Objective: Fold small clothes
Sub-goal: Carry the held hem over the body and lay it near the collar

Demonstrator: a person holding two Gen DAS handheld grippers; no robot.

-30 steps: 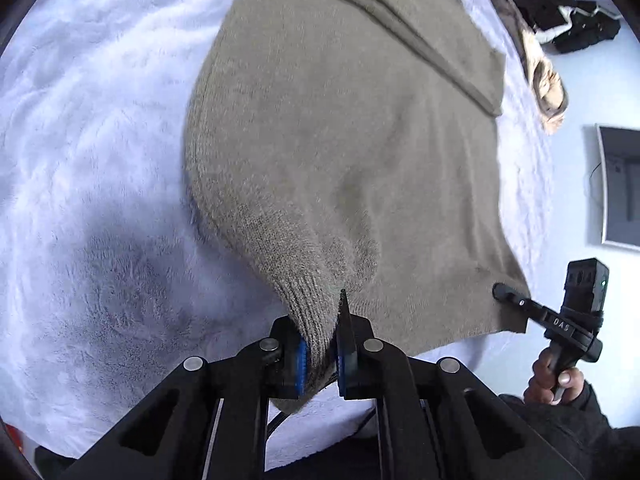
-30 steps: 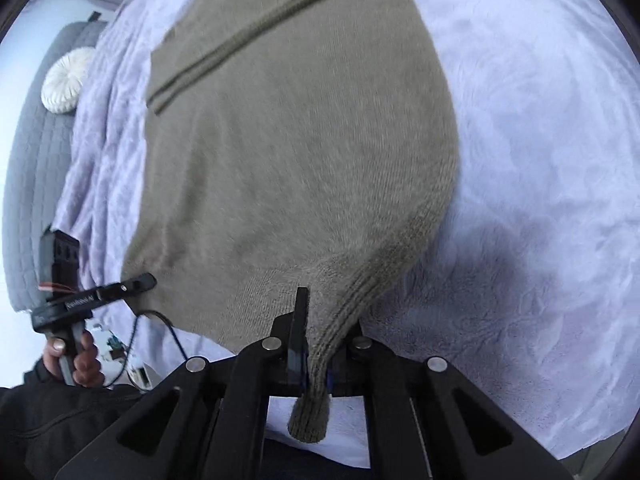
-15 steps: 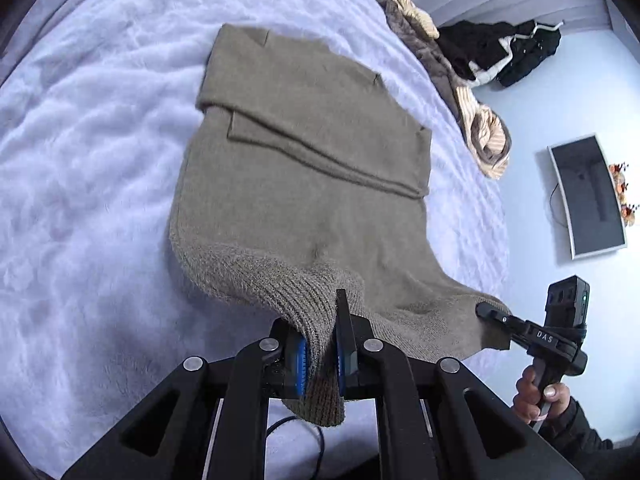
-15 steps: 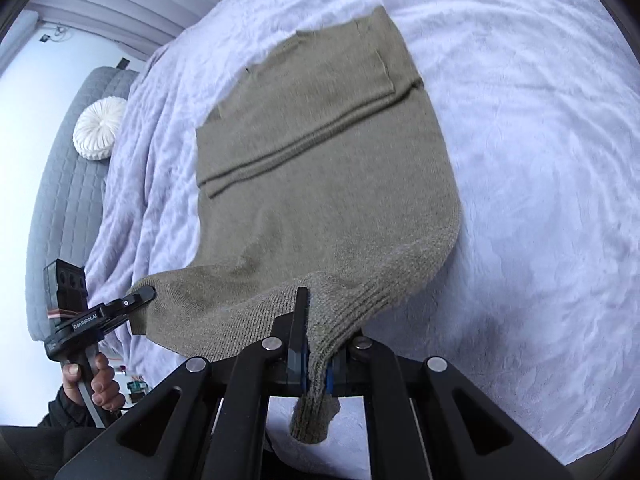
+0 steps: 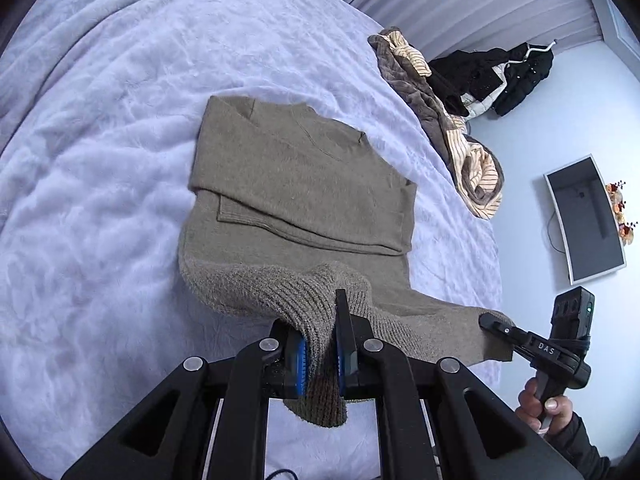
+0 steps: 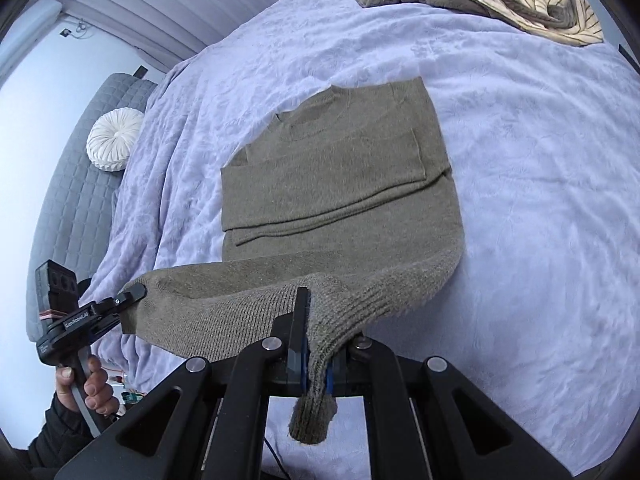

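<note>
Olive knit sweater (image 5: 304,184) lies flat on the lilac blanket (image 5: 100,160), its sleeves folded across the chest and its ribbed hem lifted off the bed at 6 o'clock. Left gripper (image 5: 320,354) is clamped on one hem corner, and right gripper (image 6: 314,364) is clamped on the other, the hem stretched between them. Striped clothes (image 5: 460,136) sit at 2 o'clock on the bed's edge.

Each camera sits just behind its own claw, looking forward along the fingers and down over the bed (image 5: 100,160) from close above the near edge. Both views share the sweater (image 5: 304,184) ahead, and each catches the other claw (image 5: 496,322) off to one side.
</note>
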